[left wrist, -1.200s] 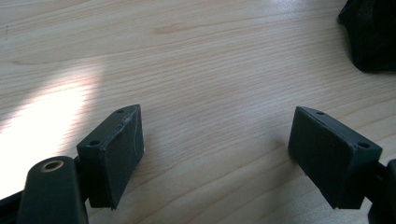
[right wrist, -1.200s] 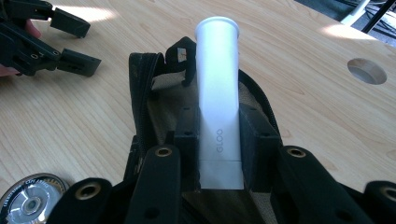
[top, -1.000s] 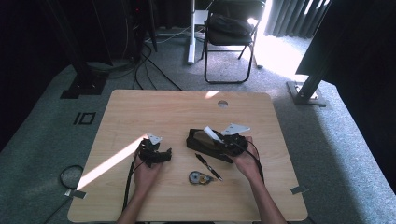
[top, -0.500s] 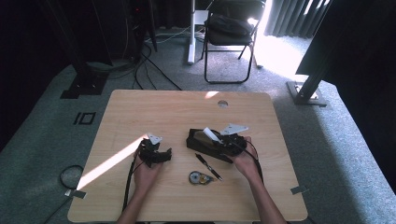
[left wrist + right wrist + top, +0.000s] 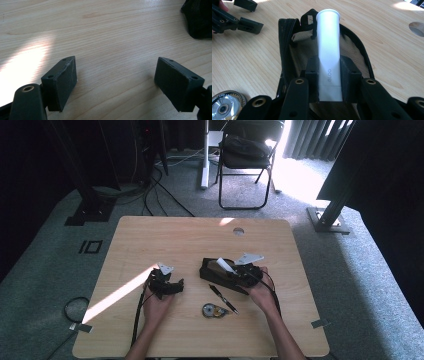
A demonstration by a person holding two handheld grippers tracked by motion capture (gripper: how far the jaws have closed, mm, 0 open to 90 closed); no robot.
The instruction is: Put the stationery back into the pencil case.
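Right claw (image 5: 329, 75) clamps a white glue stick (image 5: 328, 47) over the open pouch (image 5: 287, 42).

Right tongs (image 5: 329, 75): their black pads cover both flanks of the white plastic glue-stick tube (image 5: 328, 45), and its lower end is lost behind them. The open black zip pouch with tan lining (image 5: 297, 45) hides its own near end beneath my tongs. A round silver tape dispenser (image 5: 225, 103) is cut by the bottom-left edge. From the high view I can't read the thin black pen (image 5: 223, 298) for detail; too small.
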